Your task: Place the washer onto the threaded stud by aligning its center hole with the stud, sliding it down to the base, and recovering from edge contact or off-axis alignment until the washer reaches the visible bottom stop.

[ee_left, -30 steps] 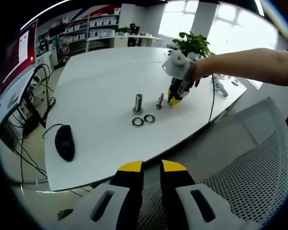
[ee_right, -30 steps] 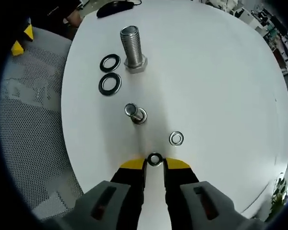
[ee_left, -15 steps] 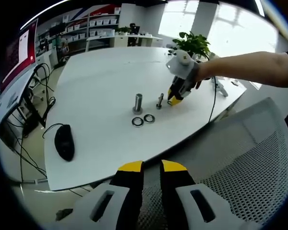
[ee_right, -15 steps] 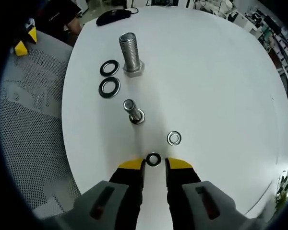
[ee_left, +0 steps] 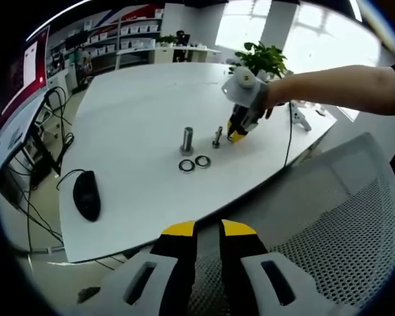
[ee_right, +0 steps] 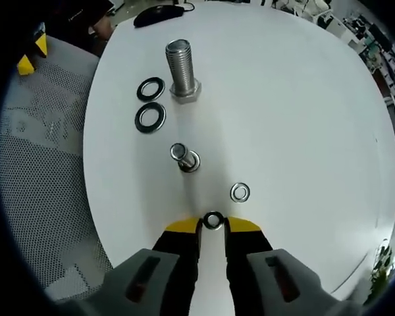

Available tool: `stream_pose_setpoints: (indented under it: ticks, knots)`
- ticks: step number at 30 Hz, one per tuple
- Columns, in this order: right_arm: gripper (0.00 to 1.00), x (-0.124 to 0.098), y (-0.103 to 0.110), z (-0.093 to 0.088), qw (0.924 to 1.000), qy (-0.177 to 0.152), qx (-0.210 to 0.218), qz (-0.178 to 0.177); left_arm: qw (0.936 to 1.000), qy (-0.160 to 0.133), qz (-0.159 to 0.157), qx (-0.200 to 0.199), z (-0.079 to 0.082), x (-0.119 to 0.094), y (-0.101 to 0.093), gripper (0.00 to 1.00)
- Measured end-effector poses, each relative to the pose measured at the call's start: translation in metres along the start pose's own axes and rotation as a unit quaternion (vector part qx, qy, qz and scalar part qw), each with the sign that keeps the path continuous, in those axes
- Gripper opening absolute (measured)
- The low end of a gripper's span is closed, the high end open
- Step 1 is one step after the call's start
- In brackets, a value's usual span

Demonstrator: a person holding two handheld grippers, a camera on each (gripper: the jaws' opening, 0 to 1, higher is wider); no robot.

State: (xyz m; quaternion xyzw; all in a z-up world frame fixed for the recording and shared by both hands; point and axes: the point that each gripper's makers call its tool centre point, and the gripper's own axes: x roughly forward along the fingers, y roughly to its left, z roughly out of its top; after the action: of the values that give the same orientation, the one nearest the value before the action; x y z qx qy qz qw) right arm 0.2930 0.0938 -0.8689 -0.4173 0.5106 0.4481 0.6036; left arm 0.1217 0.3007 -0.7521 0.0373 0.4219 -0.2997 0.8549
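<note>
Right gripper [ee_right: 212, 225] jaws pinch a small washer [ee_right: 212, 219] (flat on table [ee_right: 303, 105]).

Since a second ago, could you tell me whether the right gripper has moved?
No real travel: the right gripper still sits beside the small bolt, only wobbling slightly.

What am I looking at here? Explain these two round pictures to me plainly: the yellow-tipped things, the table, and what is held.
A person holds a hand-held gripper in each hand; a camera rides on each one. The left gripper view looks from beside a mesh chair toward the white table, where the right gripper works. In its own view, the right gripper has a small washer between its yellow tips. Ahead stand a small stud and a large bolt, with two dark washers, a loose washer and a mouse.
</note>
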Motion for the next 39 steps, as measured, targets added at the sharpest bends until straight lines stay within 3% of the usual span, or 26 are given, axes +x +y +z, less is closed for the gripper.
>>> stream_pose_setpoints:
  ticks: [3, 8, 13, 22, 26, 33, 39]
  knots:
    - [0.17, 0.003, -0.004, 0.0, 0.9996, 0.016, -0.024, -0.005, 1.0, 0.002, -0.002, 0.001, 0.0, 0.001, 0.001, 0.11]
    - [0.17, 0.007, -0.011, 0.0, 0.9992, 0.032, -0.022, 0.004, 1.0, 0.002, -0.001, 0.001, 0.0, 0.001, 0.001, 0.11]
    - [0.17, 0.002, -0.002, 0.0, 0.9964, 0.06, -0.06, -0.001, 1.0, 0.001, 0.0, 0.003, 0.0, 0.001, 0.001, 0.12]
    - [0.16, -0.004, 0.004, -0.002, 0.9986, 0.042, -0.033, 0.001, 1.0, 0.0, -0.001, 0.004, 0.0, 0.001, 0.002, 0.11]
    - [0.16, 0.0, 0.001, 0.001, 0.9962, 0.046, -0.072, -0.02, 1.0, -0.002, 0.003, 0.0, 0.001, 0.001, 0.003, 0.12]
    - [0.16, 0.001, -0.003, 0.0, 0.997, 0.041, -0.064, -0.017, 1.0, -0.004, 0.004, 0.003, 0.001, 0.001, 0.003, 0.12]
    - [0.16, 0.001, -0.003, -0.001, 0.9967, 0.016, -0.074, -0.032, 1.0, -0.006, 0.005, 0.002, 0.002, 0.001, 0.003, 0.12]
